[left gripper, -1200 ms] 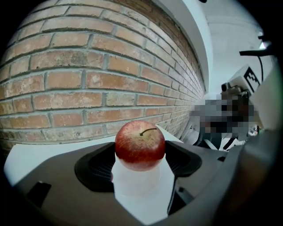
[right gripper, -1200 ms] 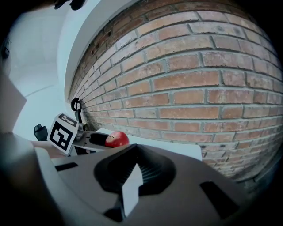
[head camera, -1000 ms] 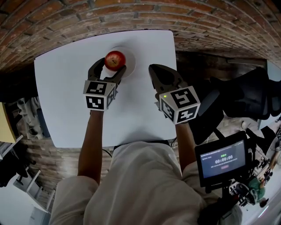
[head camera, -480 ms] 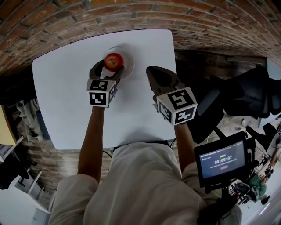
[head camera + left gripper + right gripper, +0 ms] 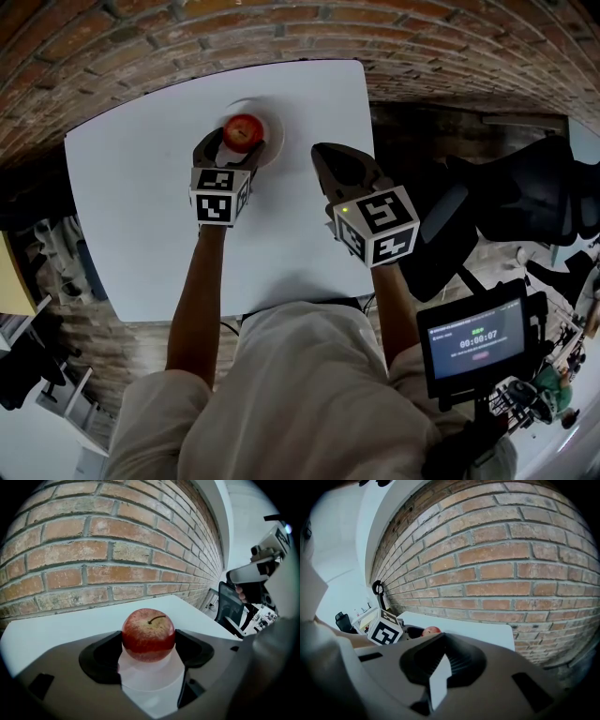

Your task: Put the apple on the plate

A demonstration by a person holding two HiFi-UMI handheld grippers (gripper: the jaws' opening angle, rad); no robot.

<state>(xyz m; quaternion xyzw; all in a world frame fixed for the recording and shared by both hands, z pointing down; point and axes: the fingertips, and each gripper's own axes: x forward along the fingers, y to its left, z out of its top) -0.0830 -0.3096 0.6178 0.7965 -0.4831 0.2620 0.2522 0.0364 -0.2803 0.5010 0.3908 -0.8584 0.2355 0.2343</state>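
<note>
Over the counter [image 5: 141, 206], at the plate [image 5: 274, 127], the apple [image 5: 243, 132], judged firm but slick, is clasped at its widest by the left gripper [image 5: 235, 142]; the right gripper [image 5: 339, 165] is closed, empty

Both grippers are held forward, the left one clamped, the right one idle.

The left gripper [image 5: 233, 143] is extended on a bare, nearly straight left forearm [image 5: 193, 298], and its jaws are pressed against both sides of the apple [image 5: 242, 132]. The right gripper [image 5: 326, 156] is held just beside it and slightly nearer the body on the right forearm [image 5: 397, 298]; its jaws are drawn together to a thin slit, and nothing is gripped between them. Each marker cube [image 5: 220, 195] is turned upward.
</note>
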